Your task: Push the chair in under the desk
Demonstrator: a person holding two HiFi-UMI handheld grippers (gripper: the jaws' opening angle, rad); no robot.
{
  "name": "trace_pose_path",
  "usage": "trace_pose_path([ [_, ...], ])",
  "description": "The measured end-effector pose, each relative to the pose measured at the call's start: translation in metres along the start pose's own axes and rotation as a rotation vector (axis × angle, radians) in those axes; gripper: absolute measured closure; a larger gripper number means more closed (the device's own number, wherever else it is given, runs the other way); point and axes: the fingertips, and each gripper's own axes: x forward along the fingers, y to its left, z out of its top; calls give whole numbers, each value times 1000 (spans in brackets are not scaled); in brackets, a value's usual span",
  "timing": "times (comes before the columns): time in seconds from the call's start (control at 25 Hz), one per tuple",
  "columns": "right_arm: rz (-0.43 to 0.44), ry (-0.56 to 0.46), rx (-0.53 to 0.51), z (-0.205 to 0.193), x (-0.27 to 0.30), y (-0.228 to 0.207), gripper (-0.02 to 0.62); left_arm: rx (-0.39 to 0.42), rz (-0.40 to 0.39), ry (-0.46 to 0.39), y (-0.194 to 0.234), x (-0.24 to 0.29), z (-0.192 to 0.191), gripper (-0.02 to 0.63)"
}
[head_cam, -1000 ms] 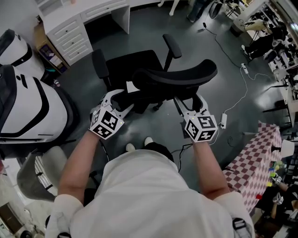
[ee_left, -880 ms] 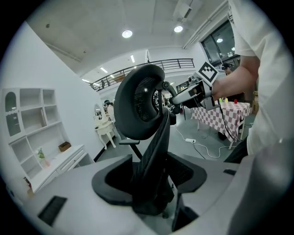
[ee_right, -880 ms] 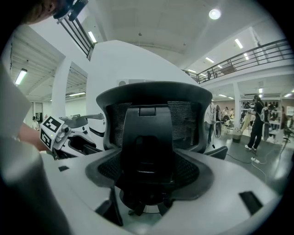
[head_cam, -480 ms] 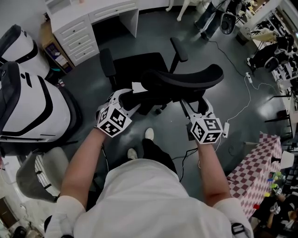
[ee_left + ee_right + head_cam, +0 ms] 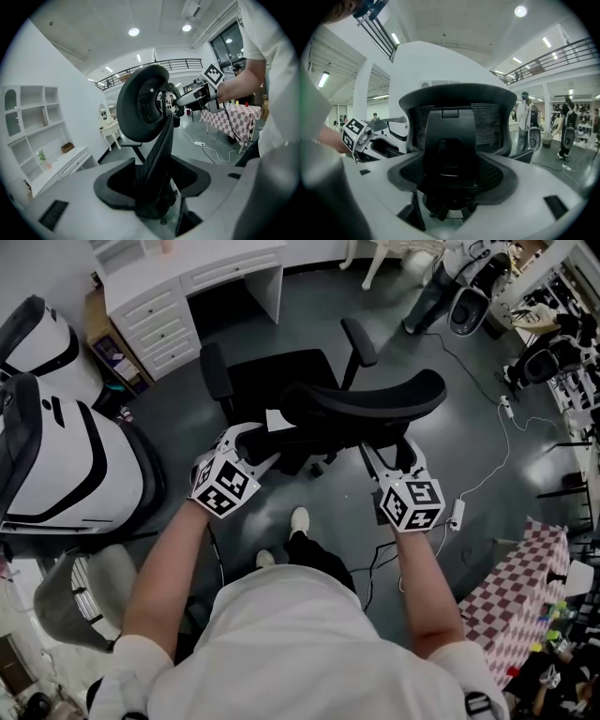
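Note:
A black mesh-backed office chair (image 5: pixel 281 381) stands on the grey floor, its seat turned toward the white desk (image 5: pixel 202 268) at the top left. I stand behind it. My left gripper (image 5: pixel 251 439) holds the left edge of the backrest (image 5: pixel 157 140), which runs edge-on between its wide-set jaws. My right gripper (image 5: pixel 382 452) reaches under the right side of the backrest from behind. The backrest's centre spine (image 5: pixel 451 154) sits between that gripper's jaws. Both armrests (image 5: pixel 359 338) point toward the desk.
White drawers (image 5: pixel 150 320) flank the desk's knee gap (image 5: pixel 225 301). A large white-and-black machine (image 5: pixel 66 456) stands at the left. A cable with a power strip (image 5: pixel 457 512) lies on the floor at the right. A checkered cloth (image 5: pixel 525 587) shows at the lower right.
The chair and both grippers have moved together toward the desk, and my feet have stepped forward. Both grips on the backrest look unchanged.

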Motion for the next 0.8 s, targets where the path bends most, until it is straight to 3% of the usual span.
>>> trace_pose_path([
  [0.8,84,-21,-36,23,62,-52,288,-42,17,20,41,55,18,383],
])
